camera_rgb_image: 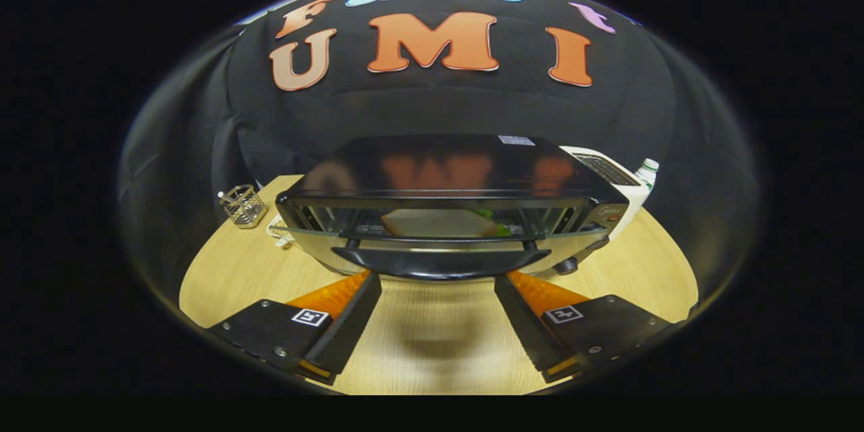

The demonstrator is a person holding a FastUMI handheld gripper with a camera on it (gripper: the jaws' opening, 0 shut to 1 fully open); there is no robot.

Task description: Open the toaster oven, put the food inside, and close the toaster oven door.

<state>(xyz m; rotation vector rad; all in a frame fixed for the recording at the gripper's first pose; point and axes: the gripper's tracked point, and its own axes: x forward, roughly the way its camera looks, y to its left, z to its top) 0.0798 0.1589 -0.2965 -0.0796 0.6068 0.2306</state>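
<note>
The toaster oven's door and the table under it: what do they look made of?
The toaster oven's door looks like clear glass: the food shows through it. Its handle seems glossy black plastic. The table looks like pale wood or laminate, with visible grain. The gripper is open.

The gripper (437,280) had two broad black fingers (351,324) that tapered forward to narrow tips, each with an inner face covered in dark, finely textured padding and an upper slope of bright orange ribbed material. On the flat black plate at the base of each finger sat a small white square marker printed with a black pattern (one per side), and small round silver screws dotted the plates near their outer corners. A thin orange edge showed beneath each finger's rear end.
</note>
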